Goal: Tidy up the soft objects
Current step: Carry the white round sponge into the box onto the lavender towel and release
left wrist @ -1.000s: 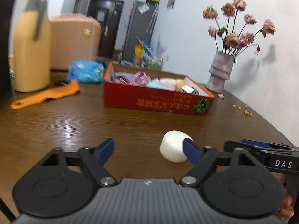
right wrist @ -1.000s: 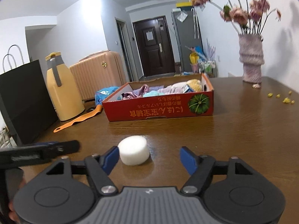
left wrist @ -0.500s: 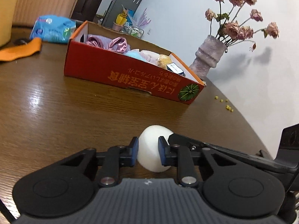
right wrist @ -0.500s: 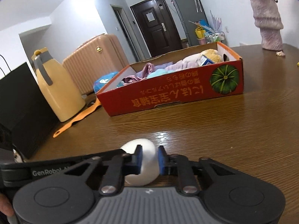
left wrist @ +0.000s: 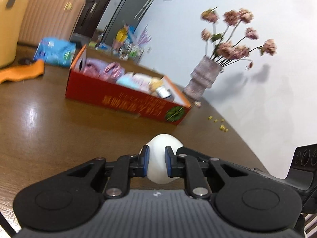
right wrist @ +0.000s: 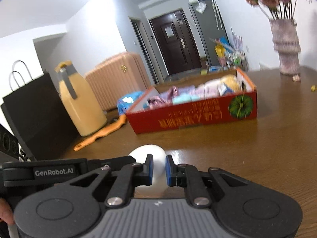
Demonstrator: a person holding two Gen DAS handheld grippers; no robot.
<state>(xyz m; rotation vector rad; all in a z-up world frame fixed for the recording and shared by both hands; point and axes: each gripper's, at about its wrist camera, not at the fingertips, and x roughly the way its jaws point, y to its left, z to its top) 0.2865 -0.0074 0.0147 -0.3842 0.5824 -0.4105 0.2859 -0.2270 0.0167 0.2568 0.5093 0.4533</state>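
A white foam ball (left wrist: 161, 148) is squeezed between both grippers, held above the brown table (left wrist: 49, 130). My left gripper (left wrist: 156, 161) is shut on it, and my right gripper (right wrist: 158, 168) is shut on the same ball (right wrist: 150, 152) from the other side. The other gripper's black fingers show beside each one. A red cardboard box (left wrist: 126, 97) holding several soft pink, blue and yellow items lies ahead on the table; it also shows in the right wrist view (right wrist: 194, 115).
A vase of dried pink flowers (left wrist: 206, 79) stands right of the box. A yellow jug (right wrist: 79, 101), a black paper bag (right wrist: 33, 111), an orange tool (right wrist: 101, 134) and a blue packet (left wrist: 55, 51) are on the left. A pink suitcase (right wrist: 116, 77) stands behind.
Both grippers closed on the white ball, squashing it, then lifted it off the table. The views have risen and tilted, with motion blur.
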